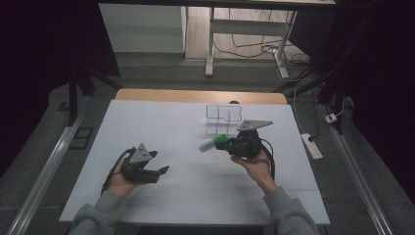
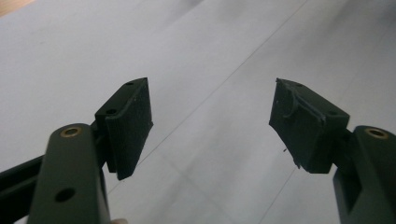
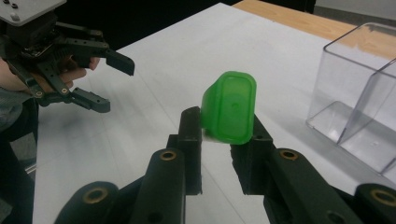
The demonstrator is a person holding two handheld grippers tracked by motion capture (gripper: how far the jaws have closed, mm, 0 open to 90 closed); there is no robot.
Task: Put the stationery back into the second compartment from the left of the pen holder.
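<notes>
The right tool [image 3: 219, 140] is seen pinching a small green-capped bottle [image 3: 229, 109], lifted clear of the white table [image 1: 195, 186] and carried near the clear plastic organizer [image 1: 223, 119] at the far side. The pickup is judged done; the placing into a compartment is not yet made. The left tool [image 1: 159, 162] is held low over the table, well apart, its jaws spread and nothing between its pads [image 2: 129, 126].

Power strip [image 1: 311, 146] beside table [image 1: 195, 96]
</notes>
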